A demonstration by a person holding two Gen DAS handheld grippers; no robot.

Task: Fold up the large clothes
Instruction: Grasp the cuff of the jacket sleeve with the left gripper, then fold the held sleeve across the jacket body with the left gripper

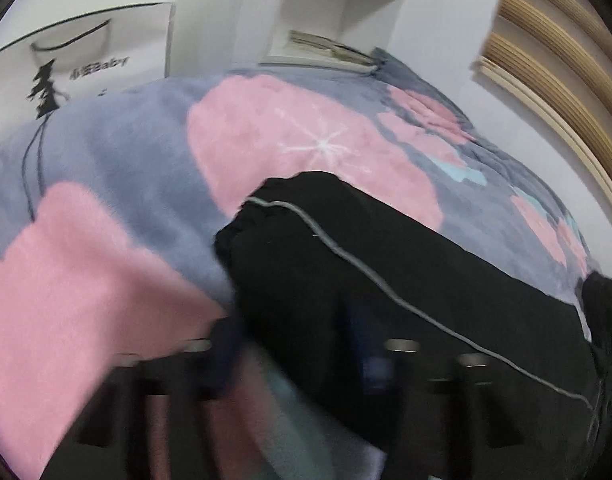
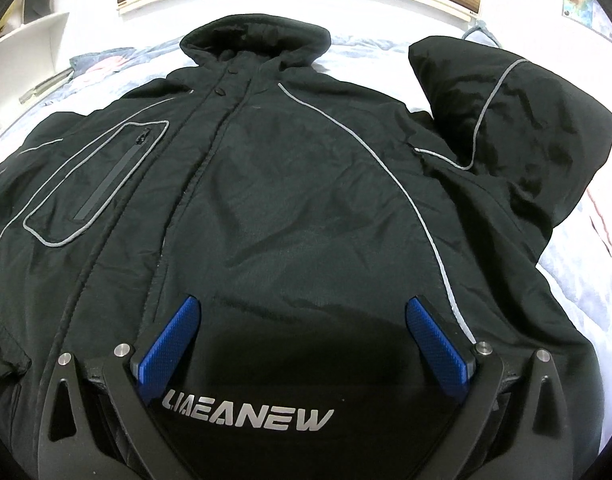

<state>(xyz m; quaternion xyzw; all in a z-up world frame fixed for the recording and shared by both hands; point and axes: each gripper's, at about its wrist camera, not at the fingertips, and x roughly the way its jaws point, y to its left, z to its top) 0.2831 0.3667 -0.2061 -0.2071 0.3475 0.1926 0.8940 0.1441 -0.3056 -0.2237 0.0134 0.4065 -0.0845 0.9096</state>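
Jacket front-up on bed; right tool spread wide over its hem; left tool blurred at sleeve, grip unclear.

Between the two blue-padded fingers of the right gripper, close to the camera, the black jacket carries silver block capitals that read roughly "LIAEANEW", the first letters being partly cut by the finger on that side. Far ahead and to the left of the left gripper, a white storage bag standing behind the bed bears small dark print ending in "Baby", set beside a black tree silhouette; the characters before that word are too blurred to read.
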